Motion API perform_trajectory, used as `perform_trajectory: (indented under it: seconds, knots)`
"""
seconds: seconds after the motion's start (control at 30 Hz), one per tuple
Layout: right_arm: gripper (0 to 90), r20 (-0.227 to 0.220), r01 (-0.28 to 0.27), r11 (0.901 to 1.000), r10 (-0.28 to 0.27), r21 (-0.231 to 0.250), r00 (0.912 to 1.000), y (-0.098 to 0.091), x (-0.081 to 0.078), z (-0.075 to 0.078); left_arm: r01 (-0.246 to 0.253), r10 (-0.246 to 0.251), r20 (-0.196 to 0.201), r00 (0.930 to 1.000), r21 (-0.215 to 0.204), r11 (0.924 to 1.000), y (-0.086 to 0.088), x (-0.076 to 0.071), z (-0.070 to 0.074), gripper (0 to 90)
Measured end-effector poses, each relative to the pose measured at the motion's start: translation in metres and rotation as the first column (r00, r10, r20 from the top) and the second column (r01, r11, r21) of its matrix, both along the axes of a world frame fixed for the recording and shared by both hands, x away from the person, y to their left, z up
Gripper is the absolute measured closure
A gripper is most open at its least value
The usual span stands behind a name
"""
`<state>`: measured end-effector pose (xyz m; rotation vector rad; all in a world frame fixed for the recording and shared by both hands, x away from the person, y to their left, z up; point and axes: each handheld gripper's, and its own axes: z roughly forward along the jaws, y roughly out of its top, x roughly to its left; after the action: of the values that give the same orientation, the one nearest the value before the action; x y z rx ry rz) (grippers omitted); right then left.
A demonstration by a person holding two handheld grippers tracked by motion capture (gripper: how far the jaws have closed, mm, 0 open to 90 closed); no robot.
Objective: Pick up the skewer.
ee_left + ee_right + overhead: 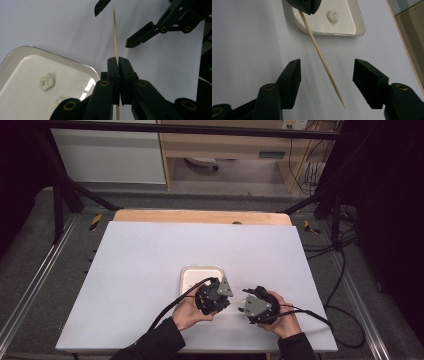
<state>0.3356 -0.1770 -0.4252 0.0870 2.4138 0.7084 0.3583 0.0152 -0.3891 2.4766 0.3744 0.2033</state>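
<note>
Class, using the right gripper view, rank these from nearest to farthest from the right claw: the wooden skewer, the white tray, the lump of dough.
1. wooden skewer: its pointed end lies between the right claw's open jaws.
2. white tray: farther off, its near corner at top centre.
3. lump of dough: farthest, inside the tray.

Overhead view; two close tool cameras

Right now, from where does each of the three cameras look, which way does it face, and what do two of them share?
High view: above the near edge, facing forward and down on the table; forearms, both hands, left gripper, right gripper.
Left gripper view: on the left gripper, looking along jaws shut on the skewer; tray at left.
Right gripper view: on the right gripper, jaws apart around the skewer.
Shared: both gripper views show skewer, tray and dough lump.
</note>
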Motion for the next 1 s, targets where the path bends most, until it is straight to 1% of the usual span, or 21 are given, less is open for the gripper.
perform_trajectory:
  seconds: [0.07, 0.1, 0.13, 0.17, 0.2, 0.23, 0.3, 0.4, 0.47, 0.5, 0.53, 0.57, 0.67, 0.7, 0.77, 0.83, 0.87, 0.9, 0.93, 0.97, 1.0]
  knots:
    - [45.9, 0.02, -0.021, 0.9995, 0.021, -0.022, 0.9996, 0.0002, 0.0005, -0.0012, 0.006, -0.006, -0.001, 1.0, 0.005, 1.0, -0.0021, -0.0007, -0.0003, 88.2]
    - [48.6, 0.011, -0.031, 0.9992, 0.031, -0.024, 0.9995, 0.0004, 0.0, -0.0015, 0.007, -0.007, -0.005, 1.0, 0.003, 1.0, -0.003, -0.001, -0.0006, 88.2]
    - [51.3, 0.022, -0.04, 0.9986, 0.041, -0.036, 0.9989, 0.0004, 0.0003, -0.0019, 0.009, -0.009, -0.004, 1.0, 0.003, 1.0, -0.0037, -0.0013, -0.0009, 88.2]
    - [53.1, 0.013, -0.056, 0.9978, 0.056, -0.037, 0.9983, 0.0006, -0.0003, -0.002, 0.009, -0.009, -0.004, 1.0, 0.002, 1.0, -0.0044, -0.0016, -0.0013, 88.2]
    - [55.3, 0.02, -0.062, 0.9971, 0.063, -0.044, 0.9978, 0.0007, -0.0007, -0.0025, 0.014, -0.014, -0.005, 0.9999, 0.004, 0.9999, -0.0049, -0.0015, -0.0015, 88.2]
    - [58.0, 0.02, -0.076, 0.9958, 0.077, -0.052, 0.9969, 0.0006, -0.0008, -0.0025, 0.017, -0.017, -0.006, 0.9998, 0.007, 0.9998, -0.0052, -0.0015, -0.0018, 88.2]
    - [61.1, 0.036, -0.1, 0.9922, 0.102, -0.075, 0.9941, 0.0008, -0.0004, -0.003, 0.021, -0.021, -0.007, 0.9998, 0.01, 0.9997, -0.0058, -0.0016, -0.0022, 88.2]
    - [66.4, 0.054, -0.117, 0.9879, 0.123, -0.102, 0.9909, 0.0012, -0.0011, -0.0045, 0.025, -0.025, -0.01, 0.9996, 0.014, 0.9996, -0.0063, -0.0016, -0.0027, 88.2]
    - [69.8, 0.053, -0.14, 0.9837, 0.147, -0.113, 0.9878, 0.0011, -0.0011, -0.0049, 0.028, -0.028, -0.009, 0.9996, 0.016, 0.9995, -0.0066, -0.0016, -0.003, 88.2]
    - [73.4, 0.058, -0.153, 0.9803, 0.161, -0.125, 0.9853, 0.0011, -0.0014, -0.0055, 0.029, -0.029, -0.01, 0.9995, 0.016, 0.9994, -0.0066, -0.0017, -0.003, 88.2]
    - [73.4, 0.058, -0.153, 0.9803, 0.161, -0.125, 0.9853, 0.0011, -0.0014, -0.0055, 0.03, -0.03, -0.011, 0.9995, 0.015, 0.9994, -0.0067, -0.0019, -0.0031, 88.2]
    - [75.0, 0.073, -0.165, 0.9762, 0.176, -0.141, 0.9816, 0.0009, -0.0004, -0.0054, 0.032, -0.031, -0.012, 0.9994, 0.017, 0.9993, -0.0068, -0.0022, -0.003, 88.3]
    - [79.4, 0.058, -0.18, 0.9724, 0.19, -0.149, 0.98, 0.0003, -0.0023, -0.005, 0.034, -0.034, -0.012, 0.9994, 0.016, 0.9993, -0.0069, -0.0029, -0.0032, 88.2]
    - [80.6, 0.06, -0.183, 0.9714, 0.194, -0.151, 0.9792, 0.0001, -0.0023, -0.0051, 0.035, -0.035, -0.012, 0.9993, 0.018, 0.9992, -0.0068, -0.0029, -0.0031, 88.2]
    - [82.6, 0.071, -0.198, 0.9663, 0.212, -0.165, 0.9748, -0.0003, -0.0016, -0.0044, 0.038, -0.037, -0.012, 0.9992, 0.015, 0.9992, -0.0065, -0.0029, -0.003, 88.2]
    - [84.7, 0.069, -0.2, 0.9646, 0.214, -0.172, 0.9743, -0.0006, -0.002, -0.0044, 0.04, -0.04, -0.012, 0.9991, 0.016, 0.9991, -0.0065, -0.0029, -0.0031, 88.2]
    - [85.7, 0.074, -0.202, 0.9627, 0.218, -0.18, 0.9731, -0.0008, -0.0018, -0.0044, 0.044, -0.044, -0.011, 0.999, 0.02, 0.9988, -0.0064, -0.0027, -0.0031, 88.2]
    - [86.5, 0.068, -0.21, 0.9613, 0.225, -0.178, 0.9719, -0.0009, -0.0024, -0.0047, 0.044, -0.044, -0.01, 0.999, 0.022, 0.9988, -0.0065, -0.0027, -0.0032, 88.2]
    - [87.1, 0.07, -0.221, 0.9583, 0.237, -0.181, 0.9691, -0.001, -0.0025, -0.0046, 0.045, -0.044, -0.013, 0.9989, 0.021, 0.9988, -0.0065, -0.0025, -0.0034, 88.2]
    - [87.6, 0.071, -0.222, 0.9574, 0.238, -0.185, 0.9686, -0.001, -0.0031, -0.005, 0.045, -0.045, -0.013, 0.9989, 0.023, 0.9987, -0.0064, -0.0024, -0.0033, 88.2]
    - [88.0, 0.071, -0.229, 0.9544, 0.246, -0.191, 0.9666, -0.001, -0.0032, -0.0049, 0.044, -0.043, -0.013, 0.999, 0.022, 0.9988, -0.0064, -0.0024, -0.0033, 88.3]
